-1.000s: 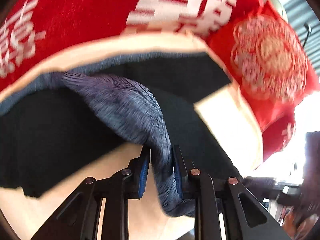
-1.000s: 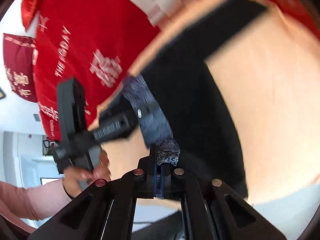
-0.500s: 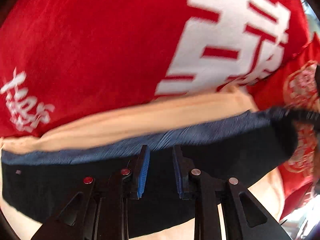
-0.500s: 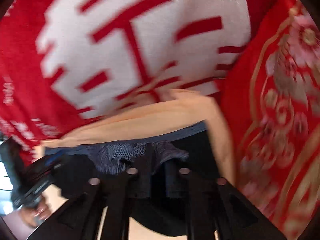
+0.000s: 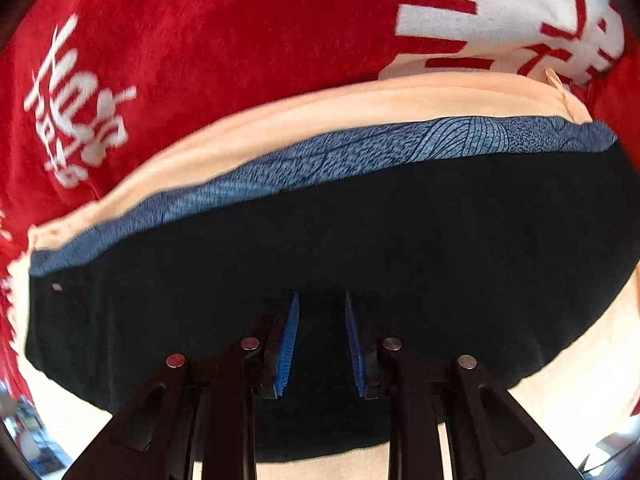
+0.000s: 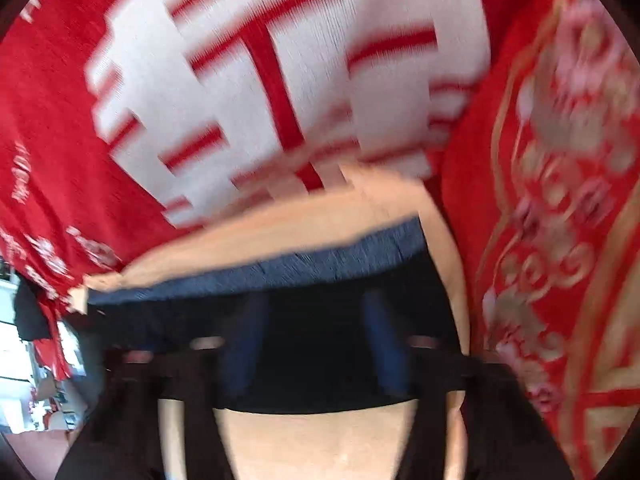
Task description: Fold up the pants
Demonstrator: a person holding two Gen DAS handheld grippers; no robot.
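Fingers of the left gripper [image 5: 321, 344] fill the bottom of the left wrist view, black linkages reaching forward and slightly down, blue ribbed pads [image 5: 289, 344] facing each other across a clear gap with nothing between them; the jaws stand apart and hold no cloth. Directly beneath and beyond them lie the pants [image 5: 360, 248], a broad dark panel spread flat on a pale peach sheet [image 5: 320, 108], which shows at the near edge and again as a strip past the garment. Along the far edge of the pants runs a blue patterned band [image 5: 360, 152], lined with fine leaf-like veins, stretching from left to right. Behind the sheet rises a red blanket [image 5: 200, 40] printed with white lettering. The right wrist view is blurred by motion: the right gripper [image 6: 316, 344] points forward over the same dark cloth, its two blue-padded fingers [image 6: 244, 344] set wide, with only the dark fabric seen between them, so it grips nothing. The pants [image 6: 320, 360] end just short of the camera, bare peach sheet [image 6: 316, 440] showing below them, and the blue band [image 6: 320, 268] crosses beyond the fingertips. Farther off is the red blanket [image 6: 60, 120], and at the right a red cloth with gold ornament [image 6: 560, 240].
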